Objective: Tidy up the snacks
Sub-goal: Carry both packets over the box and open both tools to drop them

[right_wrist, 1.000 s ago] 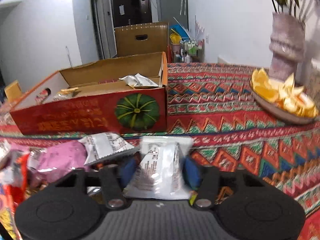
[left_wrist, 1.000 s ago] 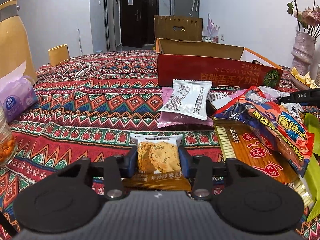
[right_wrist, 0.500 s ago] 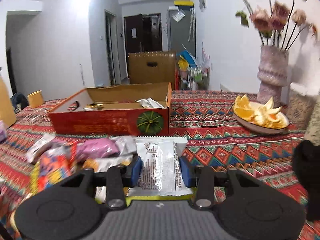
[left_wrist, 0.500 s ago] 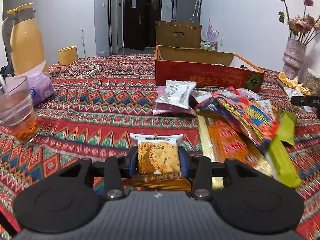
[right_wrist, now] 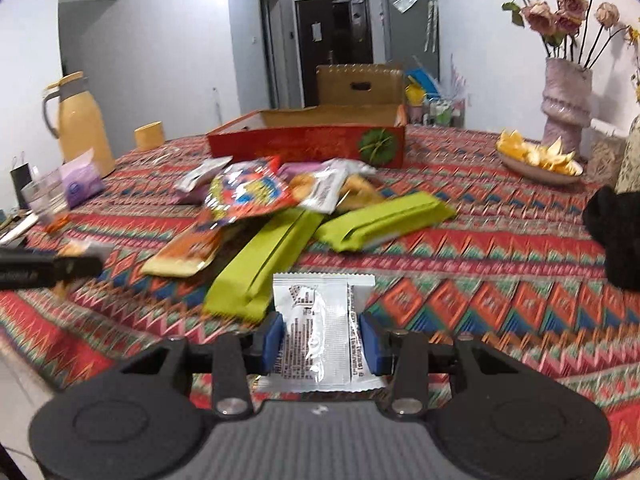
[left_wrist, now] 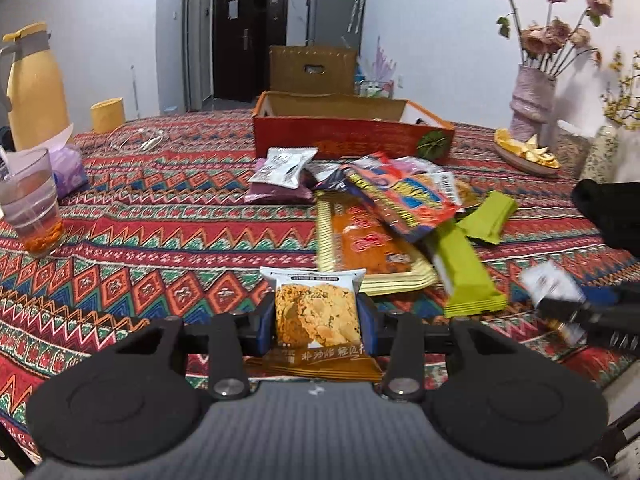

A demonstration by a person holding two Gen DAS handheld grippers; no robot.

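My left gripper (left_wrist: 316,320) is shut on an orange cookie packet (left_wrist: 316,316), held above the near side of the patterned table. My right gripper (right_wrist: 323,340) is shut on a white snack packet (right_wrist: 322,332), also held above the table's near side; it shows blurred at the right in the left wrist view (left_wrist: 552,286). A pile of snacks lies mid-table: a colourful bag (left_wrist: 404,196), green packs (right_wrist: 384,220), an orange pack (left_wrist: 368,240), a white packet (left_wrist: 282,168). The open red cardboard box (left_wrist: 352,136) stands behind the pile.
A glass cup (left_wrist: 32,208), a purple tissue pack (left_wrist: 68,164) and a yellow thermos (left_wrist: 34,88) stand at the left. A plate of orange peels (left_wrist: 524,154) and a flower vase (left_wrist: 532,100) stand at the right. A black object (right_wrist: 616,236) sits at the right edge.
Both grippers have pulled back from the box and snack pile toward the table's near edge, each keeping its packet. The box and pile look farther away.
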